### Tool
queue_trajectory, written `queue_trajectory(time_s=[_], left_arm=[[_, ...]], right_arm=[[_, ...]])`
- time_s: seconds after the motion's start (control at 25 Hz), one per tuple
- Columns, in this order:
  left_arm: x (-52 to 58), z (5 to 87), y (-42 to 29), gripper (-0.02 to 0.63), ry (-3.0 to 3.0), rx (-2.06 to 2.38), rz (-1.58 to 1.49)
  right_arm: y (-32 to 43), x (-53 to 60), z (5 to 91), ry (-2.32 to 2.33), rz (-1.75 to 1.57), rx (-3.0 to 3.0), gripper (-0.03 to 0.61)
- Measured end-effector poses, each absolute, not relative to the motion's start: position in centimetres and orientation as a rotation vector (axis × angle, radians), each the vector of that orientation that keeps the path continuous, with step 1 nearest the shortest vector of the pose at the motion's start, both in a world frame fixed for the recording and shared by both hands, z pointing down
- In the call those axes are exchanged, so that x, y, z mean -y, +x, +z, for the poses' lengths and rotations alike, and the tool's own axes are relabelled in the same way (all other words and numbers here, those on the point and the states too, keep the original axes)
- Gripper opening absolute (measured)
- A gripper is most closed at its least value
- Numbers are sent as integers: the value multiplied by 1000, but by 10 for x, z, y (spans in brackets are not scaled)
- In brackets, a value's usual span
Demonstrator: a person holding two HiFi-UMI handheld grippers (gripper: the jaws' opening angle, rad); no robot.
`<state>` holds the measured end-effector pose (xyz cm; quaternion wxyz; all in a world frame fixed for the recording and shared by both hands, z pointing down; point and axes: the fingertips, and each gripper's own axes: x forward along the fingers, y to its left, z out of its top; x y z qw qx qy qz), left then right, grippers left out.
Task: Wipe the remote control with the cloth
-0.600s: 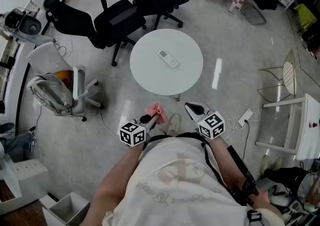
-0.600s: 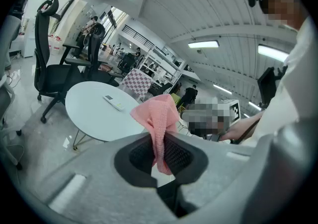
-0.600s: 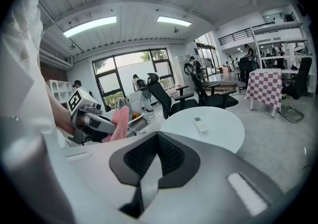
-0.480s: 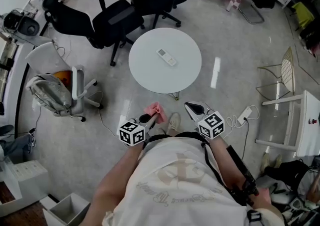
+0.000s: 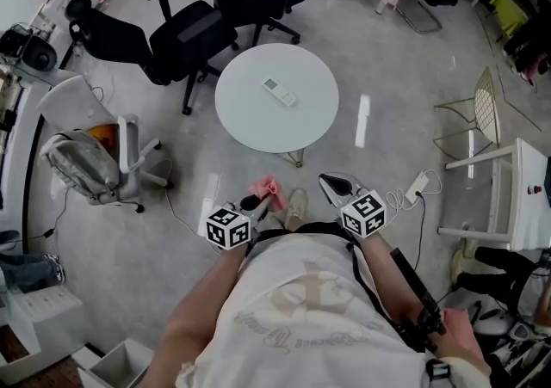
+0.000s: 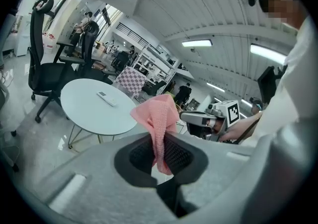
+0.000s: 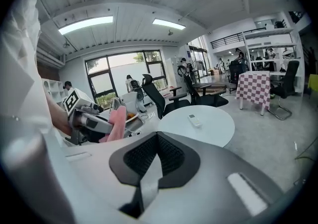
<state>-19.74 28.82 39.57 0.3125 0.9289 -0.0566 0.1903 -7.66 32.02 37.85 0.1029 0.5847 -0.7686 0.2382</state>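
Left gripper (image 6: 160,151) pinches the cloth (image 6: 158,118) ready for wiping, right gripper (image 7: 158,156) closed empty, remote (image 5: 279,92) seemingly untouched on the table (image 5: 250,115)

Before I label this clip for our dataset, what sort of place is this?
Most likely an open-plan office or lab workspace: black swivel chairs stand beside a round white table, with ceiling strip lights overhead.
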Motion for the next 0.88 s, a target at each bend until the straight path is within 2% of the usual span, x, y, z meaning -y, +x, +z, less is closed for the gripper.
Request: queue_trajectory(time_s=[0.6,0.88], left_arm=[[-262,404,-211,20,2420,220,460],[-229,406,-184,20,2393,288,450]], right_arm=[[-80,-289,392,1687,721,2232,8],[-47,-258,405,1611,744,2235,8]])
